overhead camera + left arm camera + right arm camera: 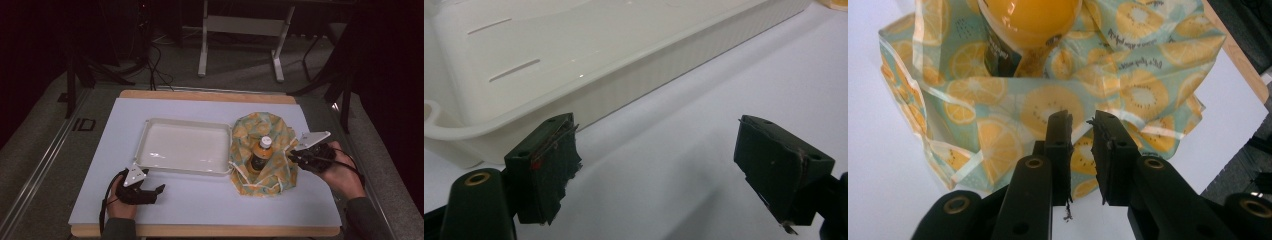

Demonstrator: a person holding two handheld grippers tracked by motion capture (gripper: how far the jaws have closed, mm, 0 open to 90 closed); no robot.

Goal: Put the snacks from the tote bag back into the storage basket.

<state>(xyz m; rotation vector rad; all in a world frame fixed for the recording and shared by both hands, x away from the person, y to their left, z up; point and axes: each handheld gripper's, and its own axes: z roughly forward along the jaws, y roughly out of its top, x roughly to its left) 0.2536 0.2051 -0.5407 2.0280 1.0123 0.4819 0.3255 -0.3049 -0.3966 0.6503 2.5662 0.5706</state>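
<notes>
Right gripper view: right tool [1080, 132] pinches the cloth [1128, 90] below the bottle [1030, 22]; left tool [659, 170] idles open. Next: draw the cloth off the bottle.

Bare pale-blue tabletop [210, 200] lies open in front of the shallow white plastic tray [145, 137]; just right of the tray, the crumpled citrus-print bag [280, 172] blocks passage.

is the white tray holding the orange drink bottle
No, the white tray lies bare, while the bottle stands beside it inside the lemon-print bag.
</notes>
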